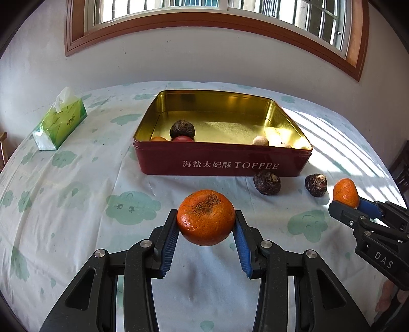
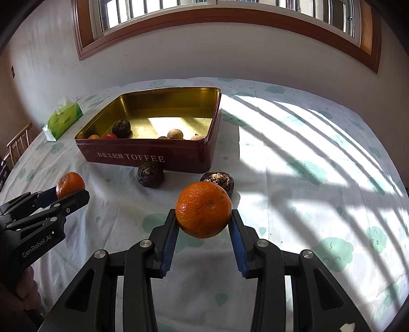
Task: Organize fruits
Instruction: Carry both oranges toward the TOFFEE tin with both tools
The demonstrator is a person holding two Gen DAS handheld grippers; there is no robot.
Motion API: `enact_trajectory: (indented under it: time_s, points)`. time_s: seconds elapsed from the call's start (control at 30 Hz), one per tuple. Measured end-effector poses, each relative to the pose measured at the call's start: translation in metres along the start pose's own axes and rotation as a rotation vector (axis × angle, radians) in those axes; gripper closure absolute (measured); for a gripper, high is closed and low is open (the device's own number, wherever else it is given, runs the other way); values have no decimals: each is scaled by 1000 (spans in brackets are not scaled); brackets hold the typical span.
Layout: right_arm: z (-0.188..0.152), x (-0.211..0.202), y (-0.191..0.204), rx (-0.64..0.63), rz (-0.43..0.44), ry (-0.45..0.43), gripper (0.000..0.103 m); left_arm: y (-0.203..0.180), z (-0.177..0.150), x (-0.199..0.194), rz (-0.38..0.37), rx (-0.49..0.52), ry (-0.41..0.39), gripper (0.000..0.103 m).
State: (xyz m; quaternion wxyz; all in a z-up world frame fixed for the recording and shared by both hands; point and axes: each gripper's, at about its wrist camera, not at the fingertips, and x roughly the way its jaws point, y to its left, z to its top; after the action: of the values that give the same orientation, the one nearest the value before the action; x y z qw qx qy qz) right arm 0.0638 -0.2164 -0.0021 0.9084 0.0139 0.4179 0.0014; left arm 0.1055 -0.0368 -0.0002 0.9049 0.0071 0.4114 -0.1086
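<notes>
My left gripper [image 1: 206, 221] is shut on a scarred orange tangerine [image 1: 206, 220], held above the tablecloth in front of the red toffee tin [image 1: 222, 163]. My right gripper [image 2: 204, 220] is shut on a second tangerine [image 2: 204, 209]; it shows in the left wrist view as right gripper [image 1: 345, 203] with its tangerine [image 1: 345, 192]. The left gripper [image 2: 70, 192] and its tangerine [image 2: 70, 184] appear at the left of the right wrist view. Two dark wrinkled fruits [image 1: 266, 182] [image 1: 316, 185] lie before the tin. Inside the tin [image 2: 153, 159] are a dark fruit [image 1: 182, 129], red and orange fruits and pale round ones [image 1: 260, 141].
A green tissue box [image 1: 61, 120] stands at the far left of the table. White wall and a wood-framed window [image 1: 204, 23] lie behind. A wooden chair [image 2: 18, 143] stands off the left edge. Sunlit cloth [image 2: 319, 143] spreads to the right of the tin.
</notes>
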Motion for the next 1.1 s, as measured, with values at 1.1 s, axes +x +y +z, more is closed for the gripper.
enact_trajectory:
  time_s: [1.1]
  points:
    - [105,75,38,-122,40,17,67,30,97,64,53,26,1,60]
